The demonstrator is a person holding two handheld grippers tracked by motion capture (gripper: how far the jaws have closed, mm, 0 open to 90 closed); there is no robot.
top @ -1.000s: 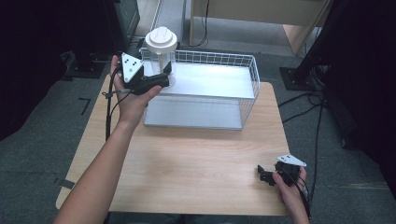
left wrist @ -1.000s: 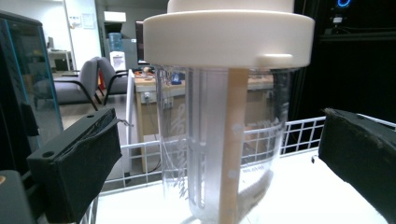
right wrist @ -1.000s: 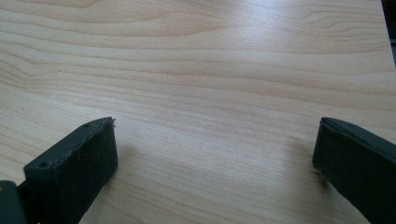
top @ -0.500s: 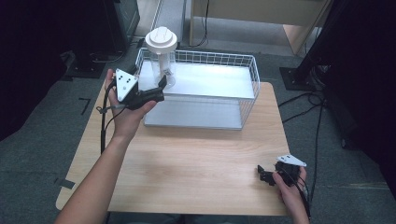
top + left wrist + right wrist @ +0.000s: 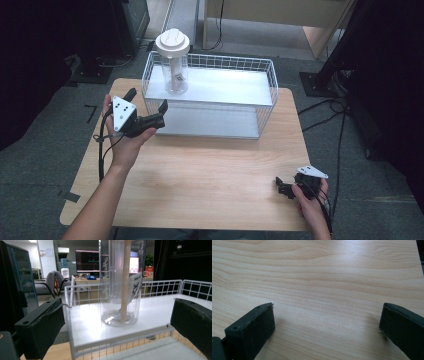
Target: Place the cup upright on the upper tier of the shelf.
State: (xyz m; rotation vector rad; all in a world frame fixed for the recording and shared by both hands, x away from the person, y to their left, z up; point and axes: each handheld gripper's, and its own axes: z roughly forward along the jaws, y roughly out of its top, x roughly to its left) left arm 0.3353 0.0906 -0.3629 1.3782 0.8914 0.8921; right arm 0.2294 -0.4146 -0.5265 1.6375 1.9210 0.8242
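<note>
A clear jar [image 5: 176, 75] with a white lid [image 5: 172, 44] stands upright in the far left corner of a white wire basket [image 5: 269, 95]. My left gripper [image 5: 147, 100] hovers open just outside the basket's left front corner, pointing at the jar. In the left gripper view, the jar [image 5: 111, 295] stands beyond the wire rim [image 5: 82, 286], a pale wooden stick [image 5: 124, 282] inside it, and the gripper [image 5: 116, 315] has nothing between its jaws. My right gripper [image 5: 282, 186] rests open near the table's front right corner. The right gripper view has that gripper [image 5: 327, 315] over bare wood.
The wooden table [image 5: 210, 160] carries the basket at its far edge. Black stands and cables [image 5: 340, 115] lie on the floor to the right. Dark equipment [image 5: 100, 30] stands at the far left.
My left gripper has drawn back from beside the jar, toward the person and slightly left, staying open. The jar stays in the basket. The right gripper has not moved.
</note>
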